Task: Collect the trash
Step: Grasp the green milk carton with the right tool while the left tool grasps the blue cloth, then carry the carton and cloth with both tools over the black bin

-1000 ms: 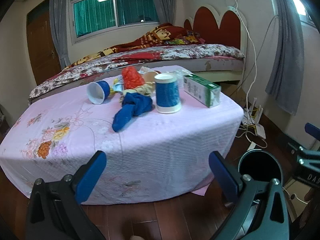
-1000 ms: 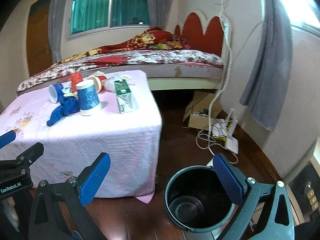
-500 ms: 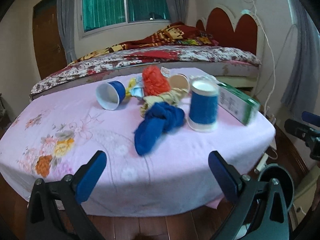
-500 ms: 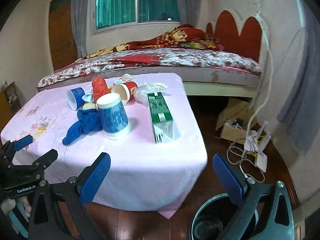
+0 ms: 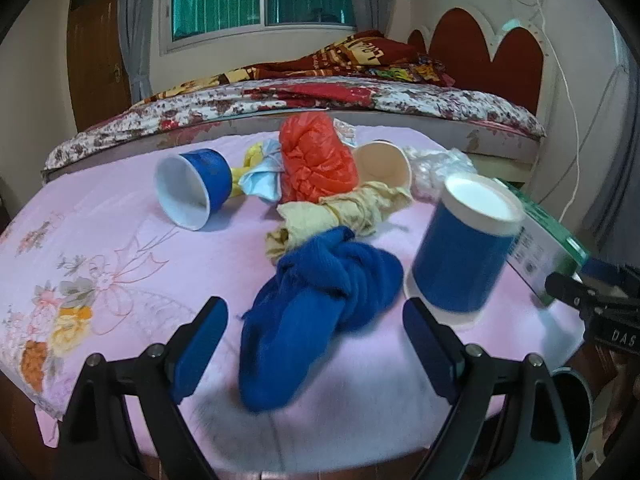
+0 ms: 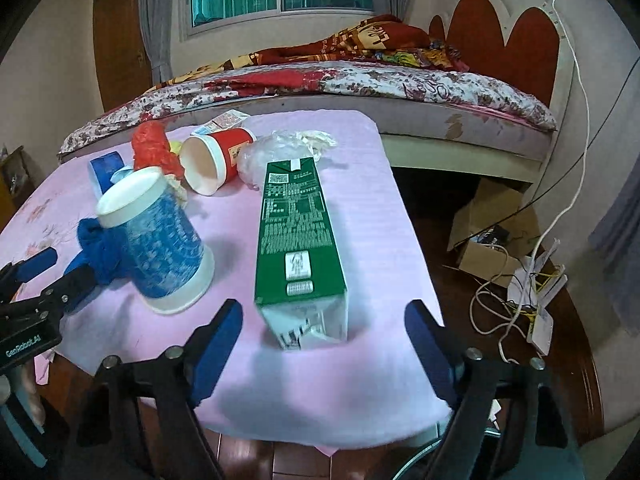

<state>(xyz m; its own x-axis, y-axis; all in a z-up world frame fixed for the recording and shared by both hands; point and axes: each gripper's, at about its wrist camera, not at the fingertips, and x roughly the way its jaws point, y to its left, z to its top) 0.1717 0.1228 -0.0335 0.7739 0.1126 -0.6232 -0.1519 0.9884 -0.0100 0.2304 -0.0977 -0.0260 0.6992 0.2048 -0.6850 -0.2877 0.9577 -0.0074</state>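
Trash lies on a pink-clothed table (image 5: 120, 248). My left gripper (image 5: 316, 344) is open, its fingers either side of a blue cloth (image 5: 320, 300). Beyond it stand an upturned blue cup (image 5: 464, 248), a tipped blue cup (image 5: 196, 188), an orange bag (image 5: 316, 160), a beige rag (image 5: 344, 216) and a paper cup (image 5: 384, 164). My right gripper (image 6: 324, 348) is open just before the near end of a green carton (image 6: 298, 236). The upturned blue cup (image 6: 156, 240), a red cup (image 6: 216, 156) and clear plastic (image 6: 272, 148) lie to its left and behind.
A dark bin (image 5: 572, 420) stands on the wood floor at the table's right corner, partly hidden. A bed (image 6: 360, 80) lies behind the table. A cardboard box (image 6: 492, 228) and tangled cables (image 6: 520, 300) sit on the floor to the right.
Both grippers have moved forward to the table. The left now brackets the blue cloth; the right has swung from the bin to the green carton's end. Both stay open.
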